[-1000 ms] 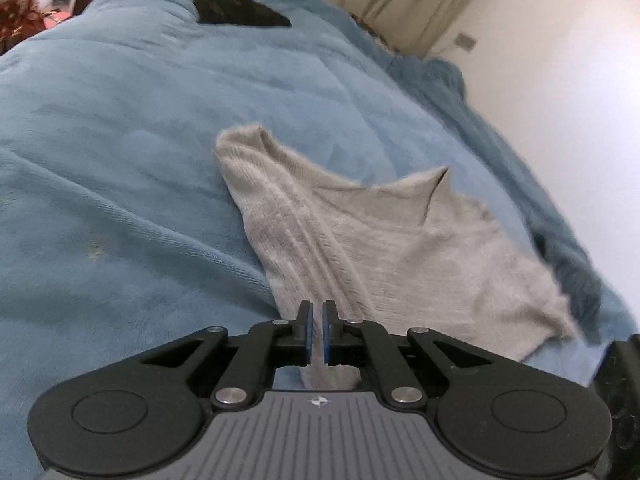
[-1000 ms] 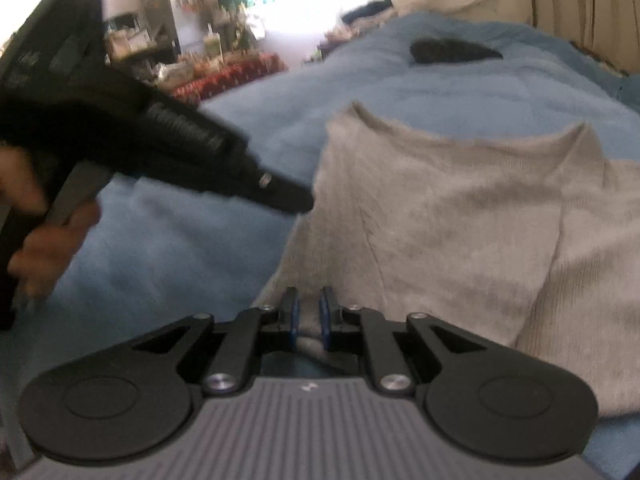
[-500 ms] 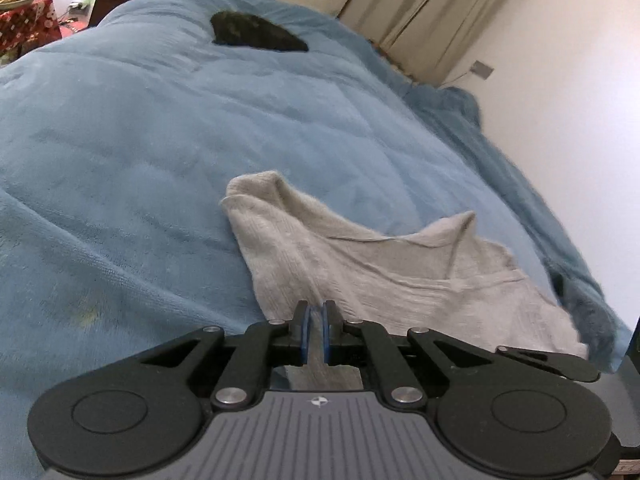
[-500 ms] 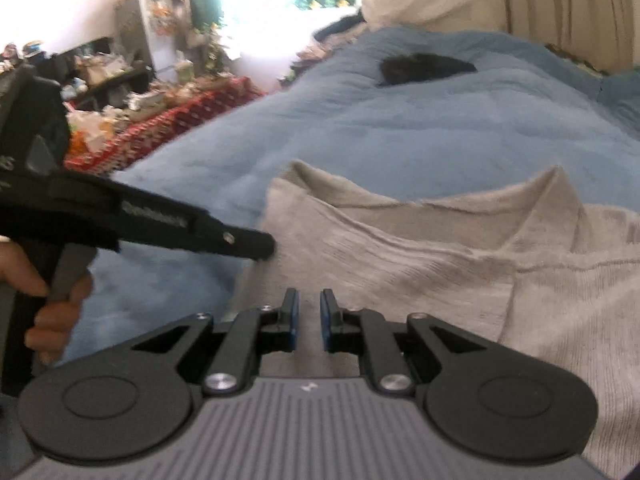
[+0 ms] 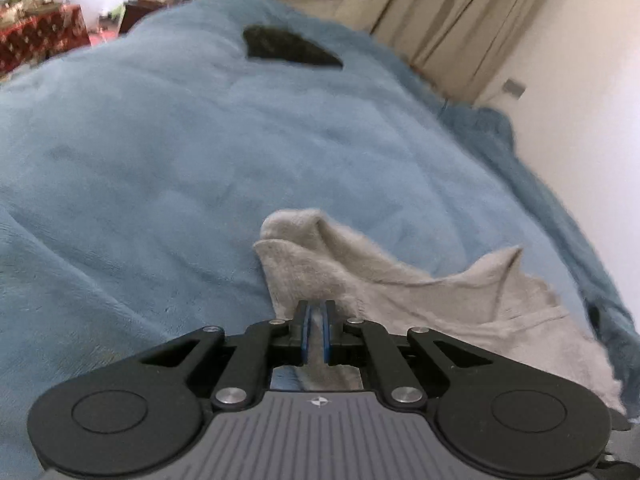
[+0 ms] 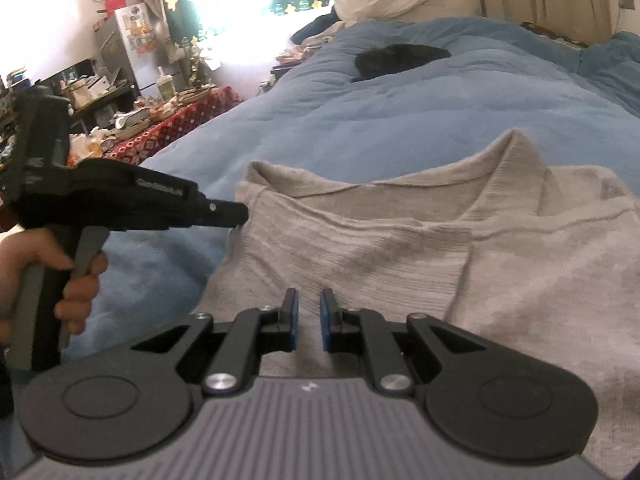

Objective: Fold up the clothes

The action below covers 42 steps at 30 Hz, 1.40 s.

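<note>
Since a second ago I've carried the near edge of the grey sweater (image 6: 400, 248) up and over toward its far side, so what lay spread flat now bunches into a raised fold with a soft hump at its far-left corner. The sweater sits on the blue bed cover (image 5: 200, 168), on the near side of the bed, well short of the dark garment (image 5: 288, 46) lying further up toward the curtains (image 5: 448, 20).

My left tongs (image 5: 316, 330) are all but closed on the sweater's left edge: a strip of grey knit shows pinched between the blue pads. My right tongs (image 6: 308, 322) stand only narrowly apart. From the right wrist view I see knit below and ahead of them, and it seems to run between the pads, so I judge they grip the near hem, though that contact is less clear than on the left.

The knit looks light, limp and stretchy; it sags between my two grips and creases wherever it is unsupported. It should not slip from the pads, but it will drag on the fleecy cover. I'd keep hold at the hem corners, near the side seams, and keep both grips level so the fold lands square.
</note>
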Tool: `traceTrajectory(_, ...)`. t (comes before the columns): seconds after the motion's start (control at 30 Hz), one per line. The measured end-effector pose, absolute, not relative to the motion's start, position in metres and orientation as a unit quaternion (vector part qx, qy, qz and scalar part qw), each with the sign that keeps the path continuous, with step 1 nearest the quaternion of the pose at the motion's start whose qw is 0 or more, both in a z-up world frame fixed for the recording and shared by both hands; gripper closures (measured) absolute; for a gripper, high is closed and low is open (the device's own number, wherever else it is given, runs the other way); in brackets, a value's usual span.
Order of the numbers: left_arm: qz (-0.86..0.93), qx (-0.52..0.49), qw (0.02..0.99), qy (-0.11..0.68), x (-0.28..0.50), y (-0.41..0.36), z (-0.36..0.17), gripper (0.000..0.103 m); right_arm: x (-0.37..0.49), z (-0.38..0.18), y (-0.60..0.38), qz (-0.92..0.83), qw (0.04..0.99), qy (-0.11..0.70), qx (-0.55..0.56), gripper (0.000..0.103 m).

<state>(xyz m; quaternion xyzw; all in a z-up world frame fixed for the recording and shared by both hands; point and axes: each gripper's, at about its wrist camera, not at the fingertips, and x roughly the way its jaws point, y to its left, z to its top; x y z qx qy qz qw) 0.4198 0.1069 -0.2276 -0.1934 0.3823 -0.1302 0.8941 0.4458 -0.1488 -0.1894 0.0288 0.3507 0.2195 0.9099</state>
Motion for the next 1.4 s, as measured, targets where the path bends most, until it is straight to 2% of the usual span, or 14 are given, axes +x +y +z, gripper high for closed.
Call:
traceTrajectory(0.1,-0.126,-0.202,0.889,0.391,0.426,0.106,-0.235,0.097,0.448,-0.187,-0.158,0.211,0.912,0.349,0.039,0.092)
traceTrajectory(0.23,-0.129,-0.196,0.905,0.354,0.417,0.107,-0.219,0.097,0.452,-0.182,-0.166,0.199,0.917,0.342,0.051,0.092)
traceTrajectory(0.43,-0.125,-0.163,0.906,0.37,0.434,0.108,-0.229,0.097,0.453,-0.176,-0.176,0.19,0.92,0.337,0.063,0.092)
traceTrajectory(0.67,-0.126,-0.167,0.918,0.336,0.422,0.116,-0.201,0.097,0.44,-0.157,-0.209,0.158,0.929,0.327,0.067,0.09)
traceTrajectory(0.73,-0.135,-0.173,0.915,0.339,0.416,0.112,-0.194,0.097,0.432,-0.149,-0.222,0.139,0.934,0.322,0.061,0.088)
traceTrajectory(0.8,-0.15,-0.169,0.912,0.341,0.403,0.106,-0.185,0.097,0.419,-0.14,-0.237,0.12,0.94,0.315,0.054,0.078)
traceTrajectory(0.83,-0.16,-0.165,0.911,0.341,0.395,0.101,-0.181,0.097,0.412,-0.137,-0.246,0.111,0.942,0.313,0.051,0.076)
traceTrajectory(1.13,-0.249,-0.128,0.892,0.354,0.312,0.033,-0.167,0.097,0.343,-0.125,-0.321,0.006,0.947,0.318,0.051,0.07)
traceTrajectory(1.4,-0.28,-0.117,0.876,0.375,0.272,-0.015,-0.173,0.094,0.31,-0.14,-0.366,-0.026,0.94,0.318,0.119,0.065)
